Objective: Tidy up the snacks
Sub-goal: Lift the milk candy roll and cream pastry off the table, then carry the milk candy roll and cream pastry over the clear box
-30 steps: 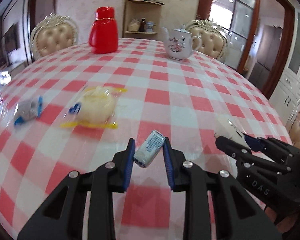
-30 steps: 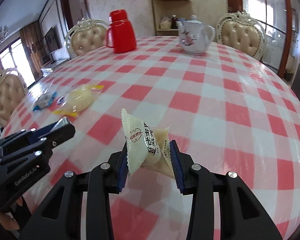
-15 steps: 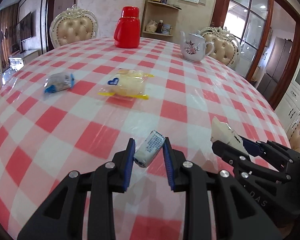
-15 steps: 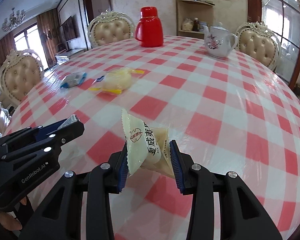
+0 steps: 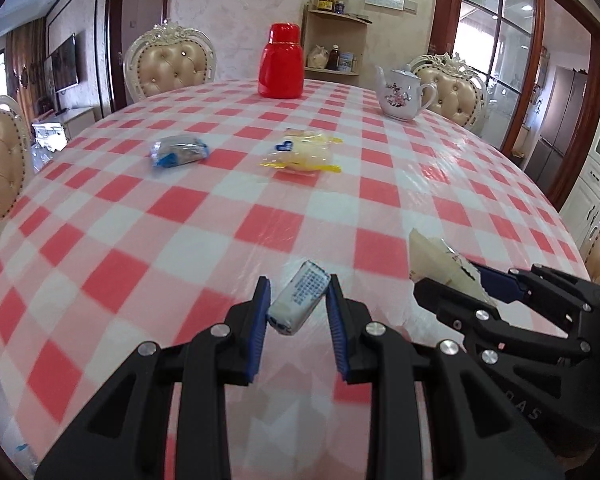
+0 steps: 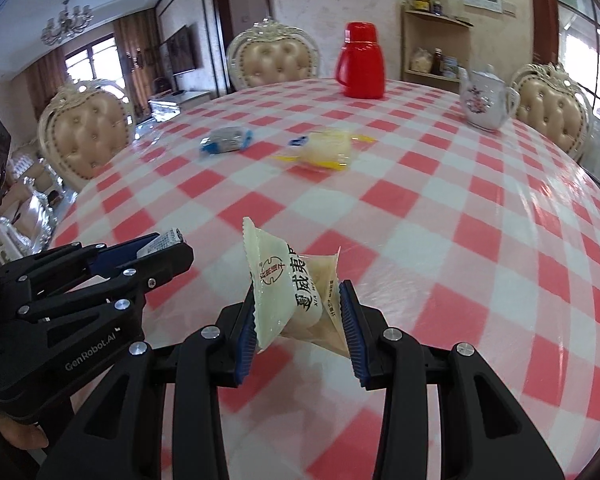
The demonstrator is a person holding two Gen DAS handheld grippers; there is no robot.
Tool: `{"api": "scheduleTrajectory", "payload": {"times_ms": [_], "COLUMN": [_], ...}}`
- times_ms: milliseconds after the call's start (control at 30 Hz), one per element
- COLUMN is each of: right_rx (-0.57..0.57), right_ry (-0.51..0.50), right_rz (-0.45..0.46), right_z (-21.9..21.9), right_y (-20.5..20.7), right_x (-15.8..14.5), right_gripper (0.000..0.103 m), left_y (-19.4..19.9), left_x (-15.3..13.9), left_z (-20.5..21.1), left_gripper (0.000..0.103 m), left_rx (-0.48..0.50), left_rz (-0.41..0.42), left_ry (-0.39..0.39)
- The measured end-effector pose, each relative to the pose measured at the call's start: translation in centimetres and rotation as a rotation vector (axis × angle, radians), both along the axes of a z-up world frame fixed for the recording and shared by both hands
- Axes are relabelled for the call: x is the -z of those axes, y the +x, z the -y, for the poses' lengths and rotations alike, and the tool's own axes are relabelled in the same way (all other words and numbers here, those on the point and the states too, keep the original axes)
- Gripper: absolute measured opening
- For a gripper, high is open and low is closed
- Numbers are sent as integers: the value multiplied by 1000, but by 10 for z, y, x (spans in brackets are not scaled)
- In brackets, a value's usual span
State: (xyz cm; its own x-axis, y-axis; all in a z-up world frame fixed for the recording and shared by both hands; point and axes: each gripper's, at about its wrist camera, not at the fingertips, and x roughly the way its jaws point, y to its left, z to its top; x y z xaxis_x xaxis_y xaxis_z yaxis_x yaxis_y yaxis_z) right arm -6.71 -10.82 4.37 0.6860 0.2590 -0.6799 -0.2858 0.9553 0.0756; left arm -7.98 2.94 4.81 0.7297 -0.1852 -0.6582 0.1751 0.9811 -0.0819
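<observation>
The left gripper (image 5: 298, 306) pinched a small, light wrapped candy (image 5: 299, 303) across its middle, while the right gripper (image 6: 298, 320) clamped a soft, crinkly pastry packet (image 6: 290, 286), probably crushable.

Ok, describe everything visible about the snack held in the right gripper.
The pale snack packet is a glossy, cream-coloured plastic pouch with crimped, serrated ends, a red round logo and dark printed characters. It stands roughly upright, tilted slightly, clamped between the blue pads of the right gripper, lifted clear of the checked tablecloth.
</observation>
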Motion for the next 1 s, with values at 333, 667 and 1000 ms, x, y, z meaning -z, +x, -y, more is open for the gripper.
{"api": "scheduleTrajectory", "payload": {"times_ms": [333, 667, 1000], "right_rx": [-112, -263, -438], "right_ry": [-51, -110, -118], "right_rz": [32, 59, 29], "right_z": [-61, -139, -212], "right_y": [-43, -76, -105], "right_x": [-12, -18, -6], "right_gripper": [39, 39, 39], "left_y": [-54, -101, -134], "left_x": [-6, -15, -7], "left_z": [-59, -122, -192], "left_gripper": [28, 29, 29], "left_rx": [-51, -113, -218], "left_rz": [33, 57, 21], "left_ry": [17, 29, 69]}}
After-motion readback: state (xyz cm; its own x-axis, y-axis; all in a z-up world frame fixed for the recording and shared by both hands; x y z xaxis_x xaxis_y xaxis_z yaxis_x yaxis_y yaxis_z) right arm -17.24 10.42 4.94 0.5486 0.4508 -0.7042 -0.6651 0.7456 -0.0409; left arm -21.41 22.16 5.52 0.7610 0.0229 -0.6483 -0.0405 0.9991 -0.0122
